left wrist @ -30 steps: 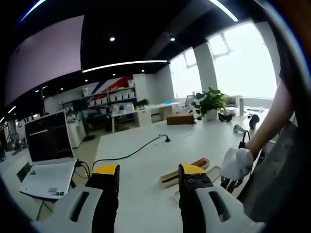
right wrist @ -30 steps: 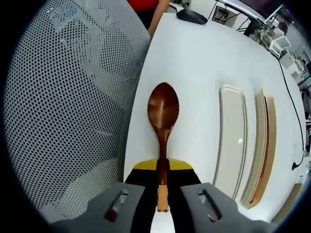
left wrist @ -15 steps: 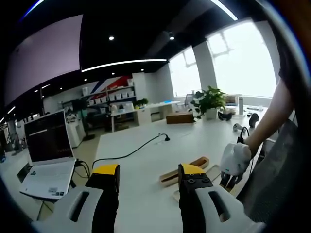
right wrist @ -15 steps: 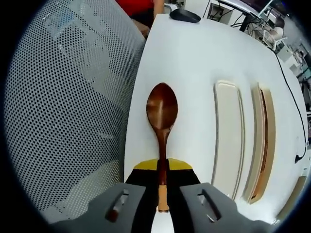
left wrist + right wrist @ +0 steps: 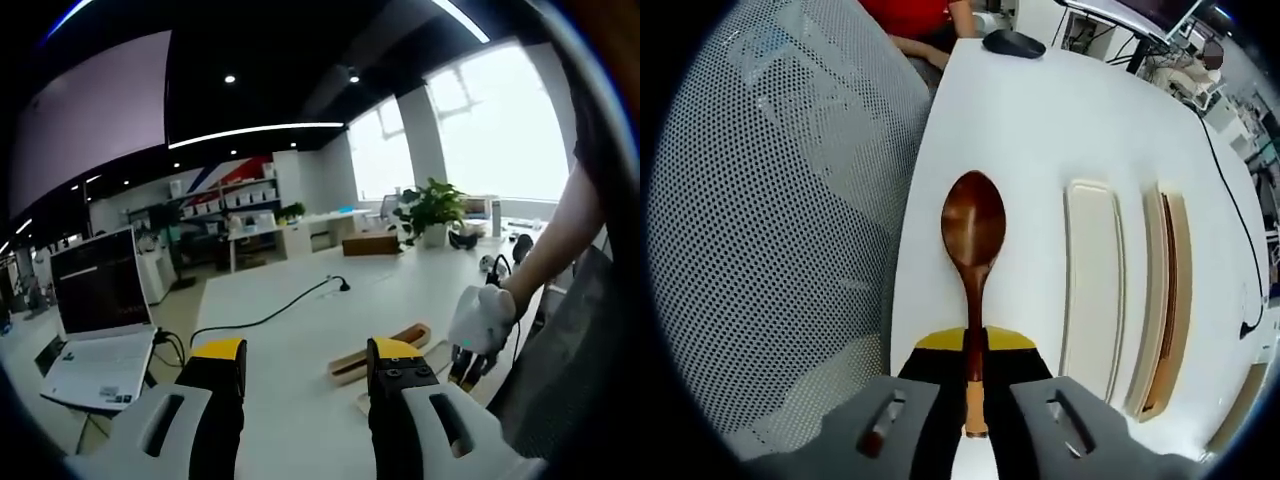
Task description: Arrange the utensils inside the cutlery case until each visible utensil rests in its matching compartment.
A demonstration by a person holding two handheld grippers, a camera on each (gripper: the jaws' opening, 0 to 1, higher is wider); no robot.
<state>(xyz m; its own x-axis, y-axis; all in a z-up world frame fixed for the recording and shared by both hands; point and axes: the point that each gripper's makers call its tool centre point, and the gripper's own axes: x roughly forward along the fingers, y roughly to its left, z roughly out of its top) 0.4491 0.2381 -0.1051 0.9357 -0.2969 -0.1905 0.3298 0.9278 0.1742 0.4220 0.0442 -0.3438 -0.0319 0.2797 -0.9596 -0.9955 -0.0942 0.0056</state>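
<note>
Right gripper [image 5: 974,375] is clamped on a wooden spoon [image 5: 974,240], jaws pinching the handle near its lower end; the bowl points straight ahead, away from the gripper, so the spoon's long axis runs along the jaws. The spoon hangs over the white bench [image 5: 1040,120], close to the bench edge next to a mesh chair back [image 5: 770,230]. The cutlery case [image 5: 1120,300] lies on the bench to the right of the spoon in the right gripper view, near but apart; its long compartments run about parallel to the spoon, the cream one [image 5: 1092,285] closest, a wood-toned slot [image 5: 1165,300] further out. So the next move looks like a sideways shift to the right with little turning needed. The right gripper is clearly the nearer one. Left gripper [image 5: 305,370] is held up and level, jaws wide apart, nothing between them, looking across the bench; the case [image 5: 385,350] sits just beyond its right jaw. A person's gloved hand [image 5: 480,322] shows at the right there. A laptop [image 5: 100,320] and a cable [image 5: 270,315] are further off.
</note>
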